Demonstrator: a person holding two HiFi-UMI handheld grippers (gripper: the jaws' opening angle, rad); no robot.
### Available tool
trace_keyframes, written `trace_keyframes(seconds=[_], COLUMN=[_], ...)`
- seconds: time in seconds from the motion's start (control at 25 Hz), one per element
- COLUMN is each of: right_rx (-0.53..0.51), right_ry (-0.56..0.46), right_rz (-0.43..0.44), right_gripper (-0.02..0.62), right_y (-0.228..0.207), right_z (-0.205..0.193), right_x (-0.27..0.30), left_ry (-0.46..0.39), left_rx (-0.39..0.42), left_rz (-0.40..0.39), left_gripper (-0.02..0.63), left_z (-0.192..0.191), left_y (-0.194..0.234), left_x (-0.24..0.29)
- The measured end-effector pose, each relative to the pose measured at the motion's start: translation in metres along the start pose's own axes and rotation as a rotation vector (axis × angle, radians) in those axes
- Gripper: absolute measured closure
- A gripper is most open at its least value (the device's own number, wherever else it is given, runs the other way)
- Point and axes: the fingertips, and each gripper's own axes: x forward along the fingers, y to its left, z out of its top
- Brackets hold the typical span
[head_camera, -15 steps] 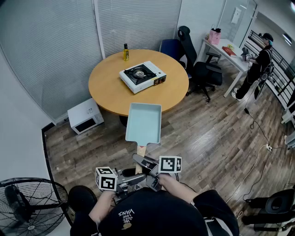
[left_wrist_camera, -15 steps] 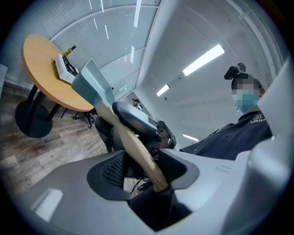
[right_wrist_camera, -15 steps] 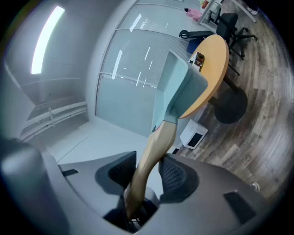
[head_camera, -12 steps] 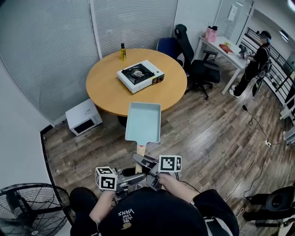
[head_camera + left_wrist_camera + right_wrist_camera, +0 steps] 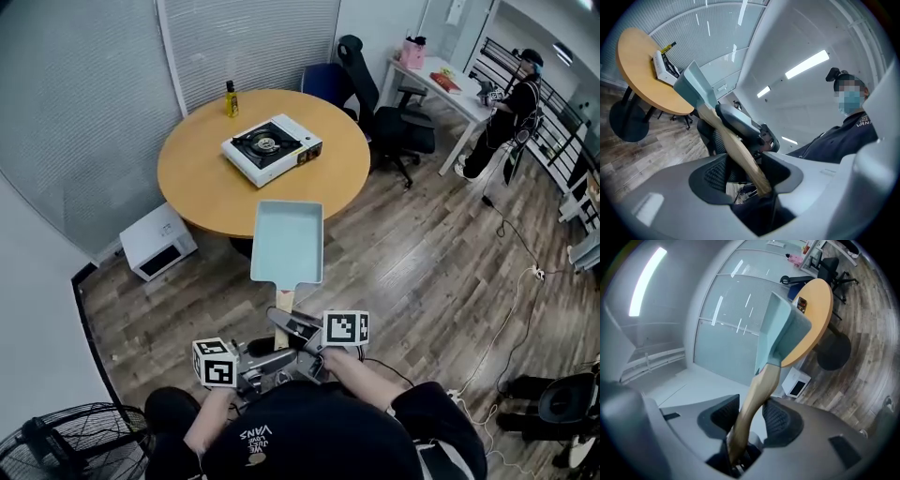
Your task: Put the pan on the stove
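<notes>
Stepped in a bit, so the white portable gas stove [image 5: 271,148] is nearer, ahead of my left gripper [image 5: 754,180] and right gripper [image 5: 743,427]. Both are clamped on the pale-blue rectangular pan [image 5: 288,242] by its wooden handle [image 5: 284,301], still out of reach

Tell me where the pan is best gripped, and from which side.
By the wooden handle, from its free end on the person's side. It is narrow enough to fit between jaws and sticks straight out of the pan, whose body looks too wide. The left gripper and right gripper are both closed on it there.

Matt pale-blue rectangular pan [image 5: 288,239], smooth light wooden handle [image 5: 284,302]; beyond the right gripper [image 5: 751,417], smooth round wooden table [image 5: 197,183].
</notes>
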Motion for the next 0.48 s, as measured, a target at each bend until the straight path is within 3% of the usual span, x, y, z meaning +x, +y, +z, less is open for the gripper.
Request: trace_keyframes(seconds=[0.48], right_rx=[0.015], right_ry=[0.061], right_rz=[0.049], right_gripper=[0.456], right_y=[-0.029], right_z=[0.074], right_x=[0.012], left_ry=[-0.038], left_rx=[0.002], left_rz=[0.078], left_gripper=[0.408], left_z=[0.055], left_y=[0.047], left_x=[0.044])
